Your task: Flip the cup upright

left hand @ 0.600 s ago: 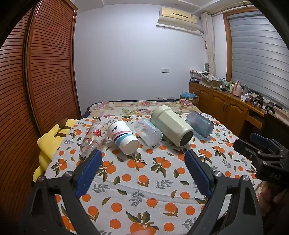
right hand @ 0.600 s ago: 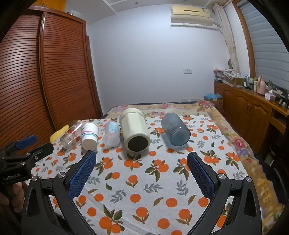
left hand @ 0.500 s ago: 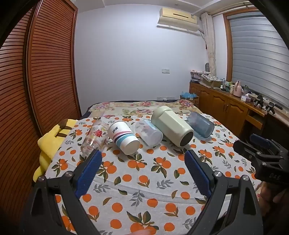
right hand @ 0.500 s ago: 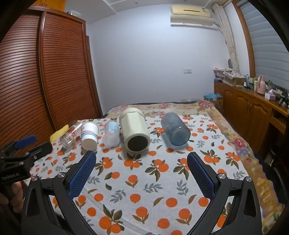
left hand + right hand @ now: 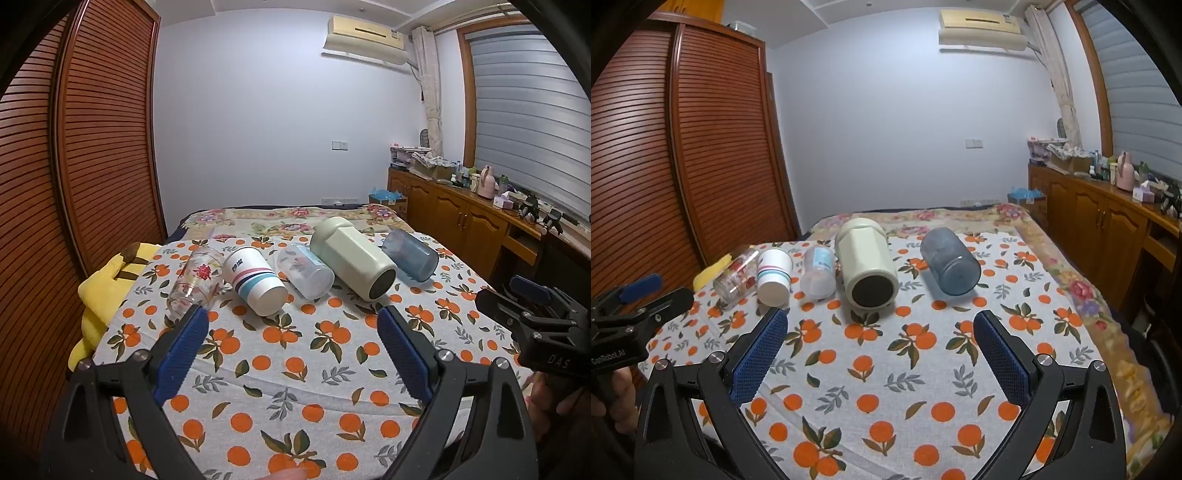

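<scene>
Several cups lie on their sides in a row on the orange-print bedspread (image 5: 295, 362): a clear floral glass (image 5: 194, 280), a white striped cup (image 5: 255, 280), a clear plastic cup (image 5: 304, 271), a large cream tumbler (image 5: 352, 254) and a blue-grey cup (image 5: 410, 254). The right wrist view shows the same row: glass (image 5: 735, 277), striped cup (image 5: 774, 277), clear cup (image 5: 818, 271), cream tumbler (image 5: 866, 266), blue-grey cup (image 5: 949, 260). My left gripper (image 5: 291, 325) is open and empty, short of the row. My right gripper (image 5: 881, 328) is open and empty, short of the tumbler.
A yellow plush (image 5: 107, 288) lies at the bed's left edge beside the slatted wardrobe (image 5: 74, 166). A wooden cabinet (image 5: 461, 218) with clutter runs along the right wall. The other gripper shows at each view's side: the right one (image 5: 535, 317), the left one (image 5: 631, 314).
Both views have shifted only very slightly. The cups have not moved and both grippers stay open.
</scene>
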The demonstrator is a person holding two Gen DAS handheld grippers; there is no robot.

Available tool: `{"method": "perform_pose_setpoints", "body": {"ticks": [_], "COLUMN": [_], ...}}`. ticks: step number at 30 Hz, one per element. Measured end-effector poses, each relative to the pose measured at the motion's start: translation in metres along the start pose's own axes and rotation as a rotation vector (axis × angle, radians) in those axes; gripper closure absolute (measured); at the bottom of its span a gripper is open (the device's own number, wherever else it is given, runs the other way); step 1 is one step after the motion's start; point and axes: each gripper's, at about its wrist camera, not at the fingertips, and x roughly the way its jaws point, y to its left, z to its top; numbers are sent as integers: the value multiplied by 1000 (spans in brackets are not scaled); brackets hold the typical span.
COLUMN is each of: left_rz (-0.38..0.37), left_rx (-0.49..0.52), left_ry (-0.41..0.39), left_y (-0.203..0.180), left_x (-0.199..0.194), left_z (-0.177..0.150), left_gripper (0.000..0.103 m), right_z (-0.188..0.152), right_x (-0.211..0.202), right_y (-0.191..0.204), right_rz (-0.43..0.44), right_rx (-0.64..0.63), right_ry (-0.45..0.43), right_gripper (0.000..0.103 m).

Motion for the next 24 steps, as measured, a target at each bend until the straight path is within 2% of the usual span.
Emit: {"method": "perform_pose_setpoints", "body": {"ticks": [24], "left_rz": [-1], "left_rx": [4], "left_ry": [2], "left_y": [1], "left_x": [-4], "left_z": [0], "left_gripper": [10], "right_z": [0], "right_x": [1], "right_y": [0], "right_rz": [3], "right_rx": [2], "right_ry": [1], "right_gripper": [1]}}
